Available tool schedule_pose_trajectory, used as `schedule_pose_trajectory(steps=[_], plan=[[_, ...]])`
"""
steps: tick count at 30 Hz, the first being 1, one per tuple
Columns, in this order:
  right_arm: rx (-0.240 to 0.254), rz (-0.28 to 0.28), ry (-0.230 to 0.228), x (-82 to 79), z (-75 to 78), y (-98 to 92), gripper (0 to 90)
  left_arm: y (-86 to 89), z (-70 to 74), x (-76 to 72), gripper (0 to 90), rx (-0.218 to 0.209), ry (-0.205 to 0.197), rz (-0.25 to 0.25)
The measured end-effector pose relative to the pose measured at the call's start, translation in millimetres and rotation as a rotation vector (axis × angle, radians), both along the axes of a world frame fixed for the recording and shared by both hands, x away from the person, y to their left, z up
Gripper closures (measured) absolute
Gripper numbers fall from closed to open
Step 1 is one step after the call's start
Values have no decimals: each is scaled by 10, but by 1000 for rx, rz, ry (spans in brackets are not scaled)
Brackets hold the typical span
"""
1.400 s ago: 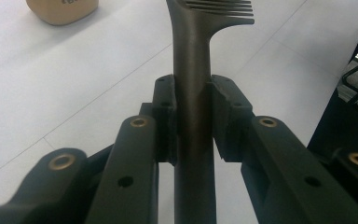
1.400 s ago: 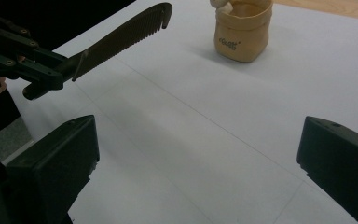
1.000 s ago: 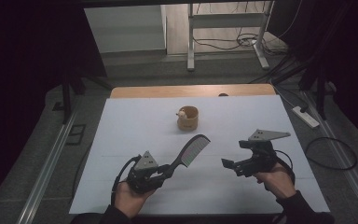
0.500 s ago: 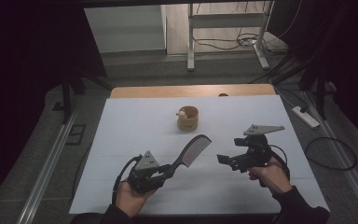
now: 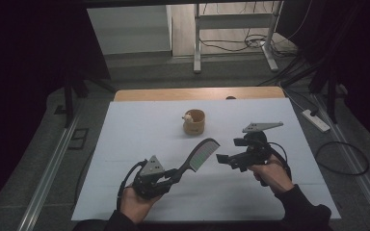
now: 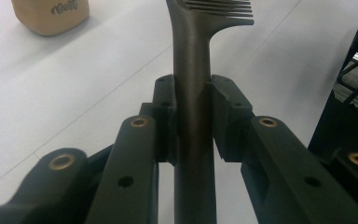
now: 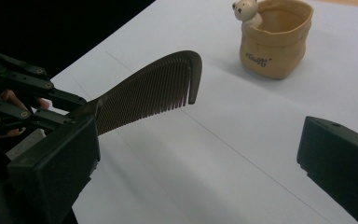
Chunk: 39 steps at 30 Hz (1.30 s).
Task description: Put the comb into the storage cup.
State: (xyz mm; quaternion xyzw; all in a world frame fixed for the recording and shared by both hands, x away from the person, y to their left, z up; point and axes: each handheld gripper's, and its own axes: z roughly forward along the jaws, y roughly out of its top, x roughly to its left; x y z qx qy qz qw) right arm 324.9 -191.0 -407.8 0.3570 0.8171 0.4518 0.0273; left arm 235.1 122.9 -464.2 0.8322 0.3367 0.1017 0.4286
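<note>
The left hand-held gripper (image 5: 172, 173) is clamped on the handle of a dark comb (image 5: 200, 156), whose toothed end juts out beyond its jaws, raised off the white tabletop (image 5: 139, 130). Just beside the comb's tip, the right hand-held gripper (image 5: 229, 160) points toward it with jaws wide apart and nothing between them. Farther off, beyond both, a tan pouch (image 5: 194, 121) with a small bear figure (image 5: 188, 117) stands on the tabletop.

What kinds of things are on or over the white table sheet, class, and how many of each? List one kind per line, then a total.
Comb: 1
Tan pot with a bear figure: 1
Handheld grippers: 2, left gripper and right gripper
Total: 4
</note>
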Motion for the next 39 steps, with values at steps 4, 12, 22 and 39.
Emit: schedule_pose_trajectory(steps=[4,12,22,39], plan=[[-5,2,42,43,0,63,0,-4,5,-4,722,-6,-15,-6],[78,5,118,121,22,122,0,-30,7,-21,722,-29,-44,-32],[138,0,175,208,18,176,0,-46,13,-39,722,-53,-65,-50],[187,15,241,316,5,219,175,-68,23,-70,722,-55,-101,-80]])
